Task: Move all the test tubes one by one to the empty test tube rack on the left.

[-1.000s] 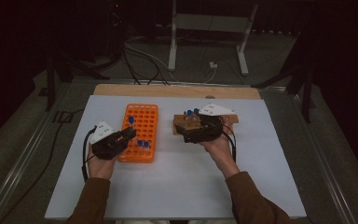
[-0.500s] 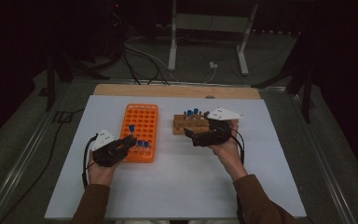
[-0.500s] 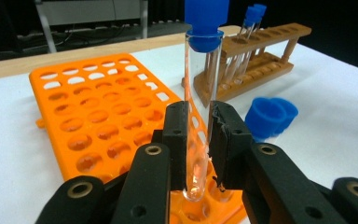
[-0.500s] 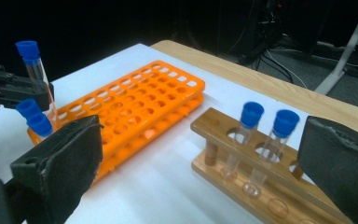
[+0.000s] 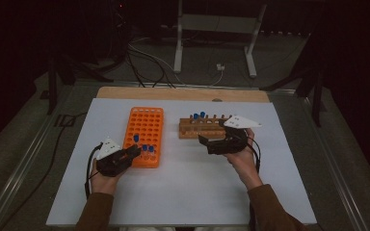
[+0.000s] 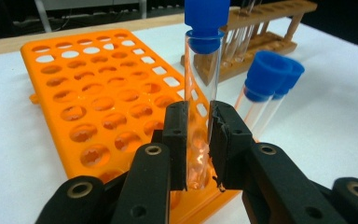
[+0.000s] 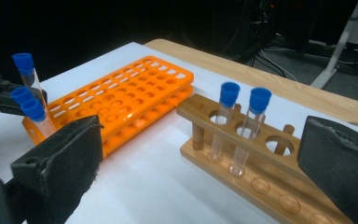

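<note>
Left gripper view had my left gripper (image 6: 198, 140) clamped on a tube (image 6: 200, 100) half-seated in the orange rack (image 6: 88, 100); tilt risked jamming. Right gripper (image 7: 200, 163) gaped wide by the wooden rack (image 7: 261, 154).

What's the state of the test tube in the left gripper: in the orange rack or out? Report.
In: the test tube stands upright, its bottom inside an orange rack hole, the left gripper shut on it.

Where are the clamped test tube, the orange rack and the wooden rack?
clamped test tube (image 6: 199, 88), left gripper view, on its clear glass above the jaws.
orange rack (image 5: 147, 126), high view, on its top grid of holes.
wooden rack (image 7: 261, 144), right gripper view, on its upper bar.
</note>
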`<action>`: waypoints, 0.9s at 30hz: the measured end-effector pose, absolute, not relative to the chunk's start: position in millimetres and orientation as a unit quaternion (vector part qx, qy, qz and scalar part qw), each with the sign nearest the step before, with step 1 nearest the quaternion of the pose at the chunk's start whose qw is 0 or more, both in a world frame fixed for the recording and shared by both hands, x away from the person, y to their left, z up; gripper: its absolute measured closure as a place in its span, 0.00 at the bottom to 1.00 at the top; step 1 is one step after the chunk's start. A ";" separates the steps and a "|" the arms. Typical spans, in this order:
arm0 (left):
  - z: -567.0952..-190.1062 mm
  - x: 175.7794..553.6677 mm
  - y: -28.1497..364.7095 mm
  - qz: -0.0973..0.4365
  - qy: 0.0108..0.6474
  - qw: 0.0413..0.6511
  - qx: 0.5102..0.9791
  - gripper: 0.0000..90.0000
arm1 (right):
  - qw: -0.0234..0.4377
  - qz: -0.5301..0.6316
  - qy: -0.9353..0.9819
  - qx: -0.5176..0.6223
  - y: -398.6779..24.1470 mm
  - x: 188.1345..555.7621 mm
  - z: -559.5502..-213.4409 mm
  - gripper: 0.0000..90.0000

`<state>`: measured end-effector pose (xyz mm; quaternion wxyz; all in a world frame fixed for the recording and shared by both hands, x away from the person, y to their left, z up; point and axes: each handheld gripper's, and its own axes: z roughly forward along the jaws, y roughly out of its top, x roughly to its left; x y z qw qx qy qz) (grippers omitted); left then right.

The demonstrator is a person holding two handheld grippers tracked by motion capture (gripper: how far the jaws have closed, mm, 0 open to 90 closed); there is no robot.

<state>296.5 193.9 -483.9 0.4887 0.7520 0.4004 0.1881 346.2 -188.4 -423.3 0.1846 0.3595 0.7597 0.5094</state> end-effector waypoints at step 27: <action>-490.4 291.0 187.0 0.203 0.387 0.441 0.784 0.87 | 0.193 0.505 0.759 0.363 -202.1 337.8 -430.6 0.00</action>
